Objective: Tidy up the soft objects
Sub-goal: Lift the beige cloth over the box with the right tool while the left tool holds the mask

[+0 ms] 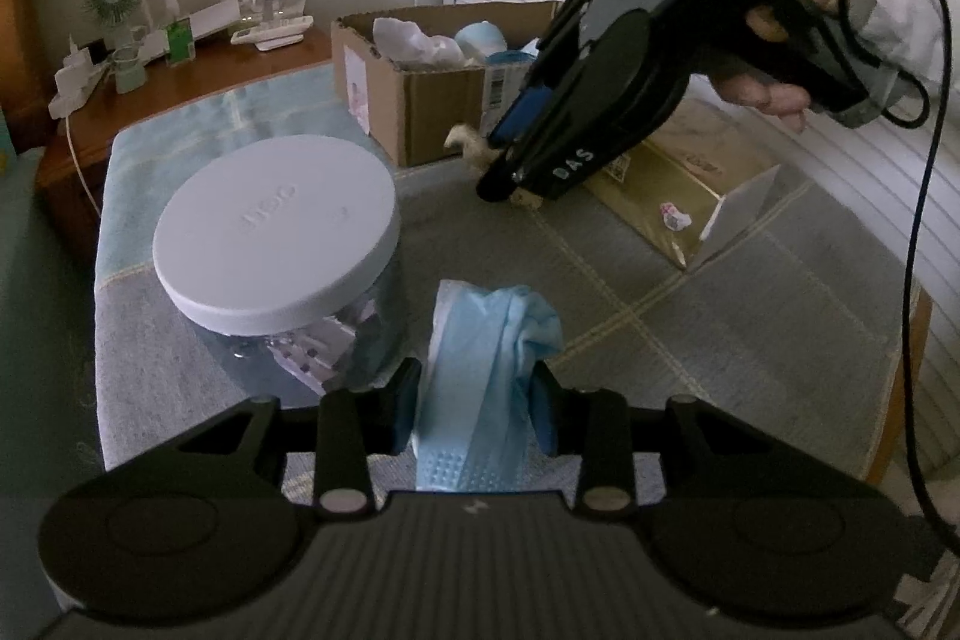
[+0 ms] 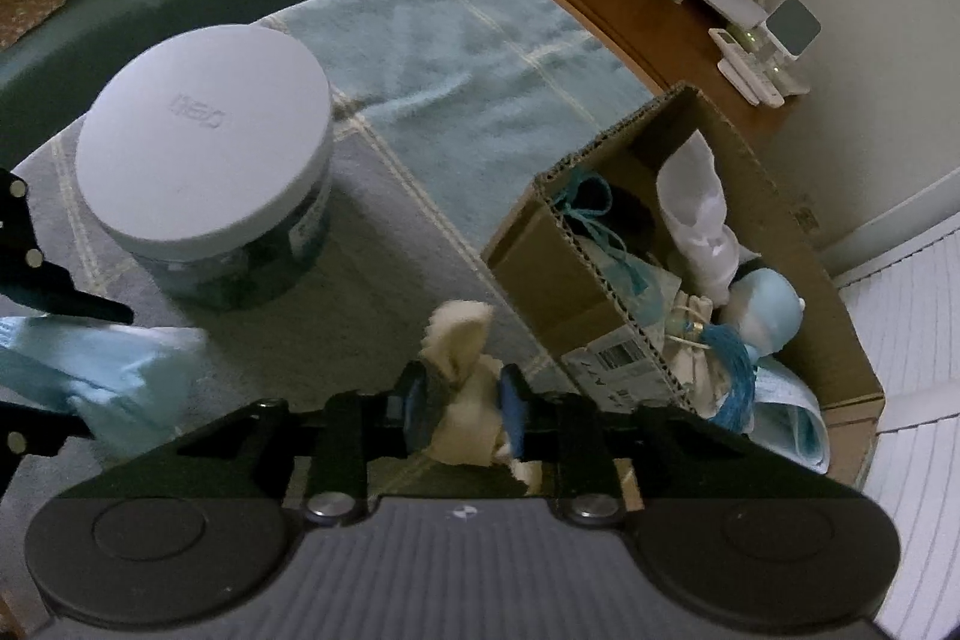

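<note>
The sorting looks partly done. The cardboard box (image 2: 690,280), at about three o'clock in the right wrist view, already holds several soft things: a white cloth roll, a pale blue plush piece, a blue tassel and some folded blue fabric at its near end.

Two items are still outside it, each in a grip. The left tongs (image 1: 477,400) are pinching a light blue face mask (image 1: 486,370), which hangs between the pads above the worktop (image 1: 690,340). The right tongs (image 2: 462,400) are closed around a cream scrap of cloth (image 2: 465,358), just beside the box's near corner at about one o'clock from the pads; how firmly the pads press on it is hard to judge, since the cloth hides them.

The white-lidded jar (image 1: 273,244) stands at ten o'clock of the left tongs, lid on, apparently no part of this. What remains, I judge, is carrying both pieces over the rim and letting them go inside.
</note>
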Demonstrator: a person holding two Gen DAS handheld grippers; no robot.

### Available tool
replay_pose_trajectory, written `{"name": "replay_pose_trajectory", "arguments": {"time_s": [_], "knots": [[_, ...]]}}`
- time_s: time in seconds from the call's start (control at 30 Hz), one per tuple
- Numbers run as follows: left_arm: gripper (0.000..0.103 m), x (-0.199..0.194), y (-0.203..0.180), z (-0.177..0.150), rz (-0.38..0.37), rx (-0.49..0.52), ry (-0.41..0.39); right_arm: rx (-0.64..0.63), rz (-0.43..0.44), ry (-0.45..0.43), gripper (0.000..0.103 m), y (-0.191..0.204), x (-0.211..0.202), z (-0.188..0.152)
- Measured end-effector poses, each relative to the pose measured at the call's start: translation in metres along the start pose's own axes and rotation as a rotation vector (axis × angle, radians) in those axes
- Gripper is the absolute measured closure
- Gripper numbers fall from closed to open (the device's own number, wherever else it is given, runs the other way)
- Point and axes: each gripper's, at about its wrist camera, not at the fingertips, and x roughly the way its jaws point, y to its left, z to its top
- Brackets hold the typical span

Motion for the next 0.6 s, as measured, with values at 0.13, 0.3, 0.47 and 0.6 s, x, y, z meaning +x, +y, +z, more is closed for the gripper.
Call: {"name": "replay_pose_trajectory", "arguments": {"time_s": [0.13,0.3,0.47,0.6], "knots": [[0.067,0.000,0.000,0.000,-0.001,0.000,-0.001,0.009,-0.005,0.018,0.056,-0.003,0.009,-0.003],[0.067,0.001,0.001,0.000,-0.002,-0.001,0.001,0.038,0.005,0.021,0.057,-0.008,0.014,-0.002],[0.067,-0.002,0.001,0.001,-0.002,0.002,-0.001,0.041,0.003,0.022,0.079,-0.008,0.012,-0.003],[0.067,-0.005,0.001,0.002,0.000,0.005,-0.001,0.061,0.020,-0.024,0.079,-0.007,-0.003,-0.010]]}}
